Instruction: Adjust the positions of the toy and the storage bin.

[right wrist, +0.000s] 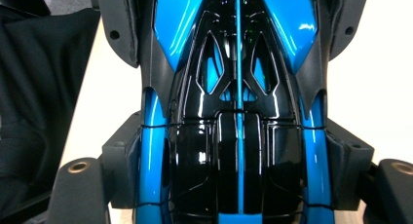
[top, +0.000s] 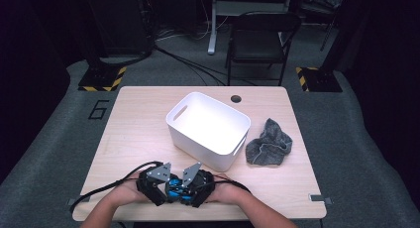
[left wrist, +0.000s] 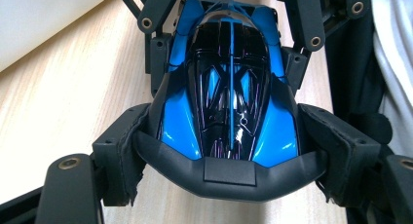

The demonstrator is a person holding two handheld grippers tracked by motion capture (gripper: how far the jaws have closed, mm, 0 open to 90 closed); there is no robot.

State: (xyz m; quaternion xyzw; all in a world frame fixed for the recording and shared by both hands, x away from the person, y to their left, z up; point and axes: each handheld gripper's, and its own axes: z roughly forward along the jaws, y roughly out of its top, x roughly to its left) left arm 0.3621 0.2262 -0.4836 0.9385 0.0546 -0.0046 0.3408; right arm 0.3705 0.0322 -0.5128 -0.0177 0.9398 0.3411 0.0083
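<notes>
A glossy blue and black toy car (top: 177, 189) lies near the table's front edge, between my two grippers. My left gripper (top: 169, 190) comes in from the left and my right gripper (top: 192, 190) from the right, tips facing each other. In the left gripper view the car (left wrist: 229, 97) shows its black bumper end, and my left gripper (left wrist: 229, 158) has its pads pressed on both sides there. In the right gripper view my right gripper (right wrist: 238, 165) is closed on the flanks of the car (right wrist: 238, 112) at the other end.
A white plastic bin (top: 198, 143) with handle slots stands mid-table just beyond the grippers. A crumpled grey cloth (top: 270, 143) lies to its right. The wooden table (top: 138, 124) has a cable hole (top: 236, 98) at the back. A black chair (top: 262, 39) stands behind the table.
</notes>
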